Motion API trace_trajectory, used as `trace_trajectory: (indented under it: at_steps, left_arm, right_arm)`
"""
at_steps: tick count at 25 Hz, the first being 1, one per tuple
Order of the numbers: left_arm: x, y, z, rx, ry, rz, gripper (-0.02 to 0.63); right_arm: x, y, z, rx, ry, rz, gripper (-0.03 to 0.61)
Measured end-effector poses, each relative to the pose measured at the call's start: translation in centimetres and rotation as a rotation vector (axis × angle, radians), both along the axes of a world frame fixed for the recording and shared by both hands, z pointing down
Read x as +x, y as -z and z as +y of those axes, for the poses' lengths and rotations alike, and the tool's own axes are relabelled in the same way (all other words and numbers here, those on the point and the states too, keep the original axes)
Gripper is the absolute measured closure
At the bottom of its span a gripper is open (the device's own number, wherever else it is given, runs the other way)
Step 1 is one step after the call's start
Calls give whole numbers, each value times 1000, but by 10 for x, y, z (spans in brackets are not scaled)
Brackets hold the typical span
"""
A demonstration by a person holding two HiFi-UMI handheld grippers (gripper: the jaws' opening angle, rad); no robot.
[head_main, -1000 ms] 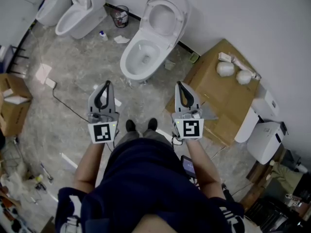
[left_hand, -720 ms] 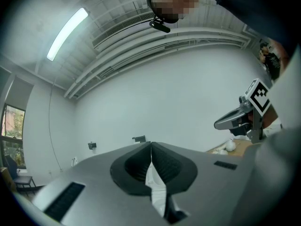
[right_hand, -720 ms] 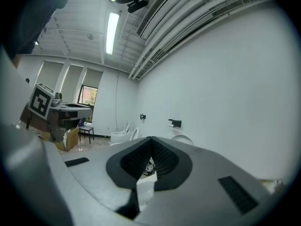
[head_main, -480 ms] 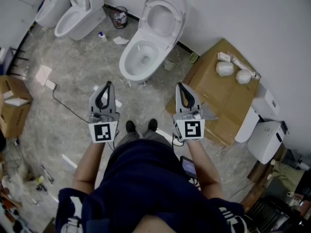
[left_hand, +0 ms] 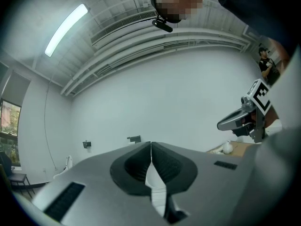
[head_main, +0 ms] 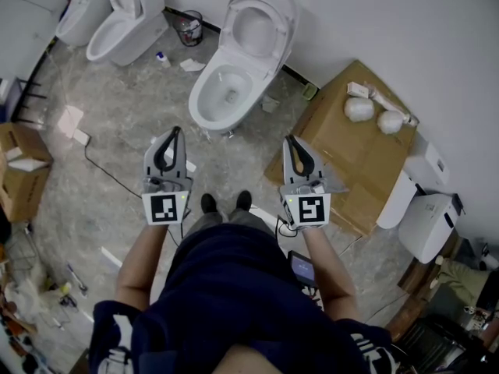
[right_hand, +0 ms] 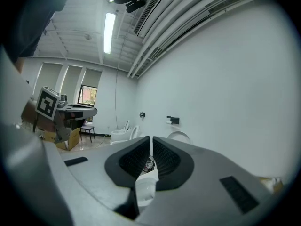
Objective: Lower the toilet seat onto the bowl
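Left a brown cardboard box (head_main: 19, 170) at the left edge of the grey marbled floor (head_main: 117, 123), out of play. Carried the left grey two-jaw gripper (head_main: 175, 131) level above that floor, jaws pressed together on nothing. Edged it a little forward over the last second, and the right one likewise; gained only slight ground on the target. Found the white ceramic toilet bowl (head_main: 222, 92) at the floor's far edge against the white wall (head_main: 390, 22), between the two tools and well ahead of them. Saw the white oval toilet seat (head_main: 288, 26) raised upright above it, untouched. Held the right grey two-jaw gripper (head_main: 288, 139) closed too, empty. Passed a flat brown cardboard sheet (head_main: 351, 142) toward the floor's right edge. Judged the approach barely begun, the lowering not yet started.
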State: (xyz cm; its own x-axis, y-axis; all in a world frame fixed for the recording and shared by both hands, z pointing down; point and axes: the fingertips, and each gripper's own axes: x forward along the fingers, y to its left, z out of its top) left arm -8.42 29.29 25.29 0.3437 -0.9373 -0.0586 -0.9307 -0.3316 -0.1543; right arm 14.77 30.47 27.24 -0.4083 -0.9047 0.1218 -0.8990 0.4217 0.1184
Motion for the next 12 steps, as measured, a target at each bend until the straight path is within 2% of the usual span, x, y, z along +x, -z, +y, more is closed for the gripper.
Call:
trace_trajectory:
  at_steps: [10,11,12]
  left_arm:
    - [34,7,-18,23,4,-20,584]
    - [38,8,-21,20,-2,-16,577]
    - [42,8,-22,16,-8,-8,511]
  right_arm:
    - [28,-1,-9,-9,38,-27,538]
    - [29,-3,-9,-9,45,-27,538]
    - [30,-4,-9,-9,50,-27,538]
